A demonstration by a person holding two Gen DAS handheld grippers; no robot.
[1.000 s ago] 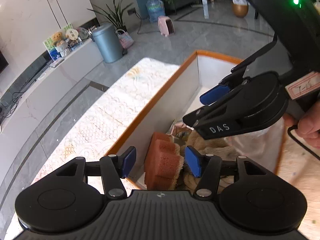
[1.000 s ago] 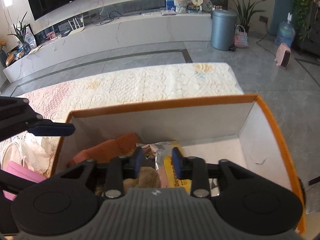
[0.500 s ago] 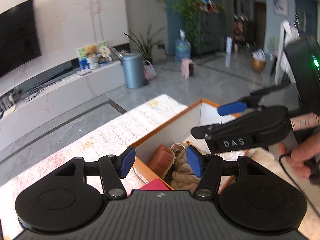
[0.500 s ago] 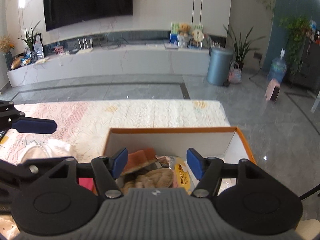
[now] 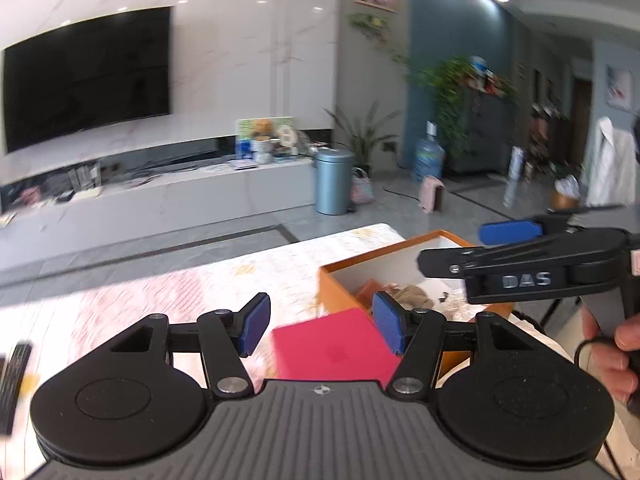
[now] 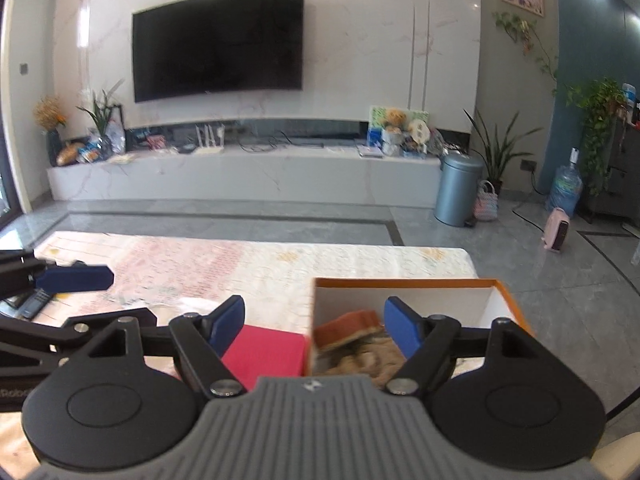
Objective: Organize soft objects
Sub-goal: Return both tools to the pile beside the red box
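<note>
An orange box (image 5: 352,266) with white inner walls (image 6: 404,296) stands on the table's right end. Inside lie an orange-brown sponge (image 6: 346,326), a beige rope bundle (image 6: 376,360) and crinkled packets (image 5: 454,300). A pink-red flat item (image 5: 336,346) lies on the table just left of the box; it also shows in the right wrist view (image 6: 266,350). My left gripper (image 5: 320,330) is open and empty, raised above the pink item. My right gripper (image 6: 316,326) is open and empty, raised above the box's near left corner.
The table carries a lace-patterned cloth (image 6: 248,264). A black remote (image 5: 14,380) lies near the left edge. A white crumpled item (image 6: 196,304) lies behind the pink one. Beyond the table are grey floor, a TV console and a grey bin (image 6: 458,188).
Both grippers have lifted up and back out of the box, views tilting toward the room. The right gripper's jaws have opened wide. The left stayed open.
</note>
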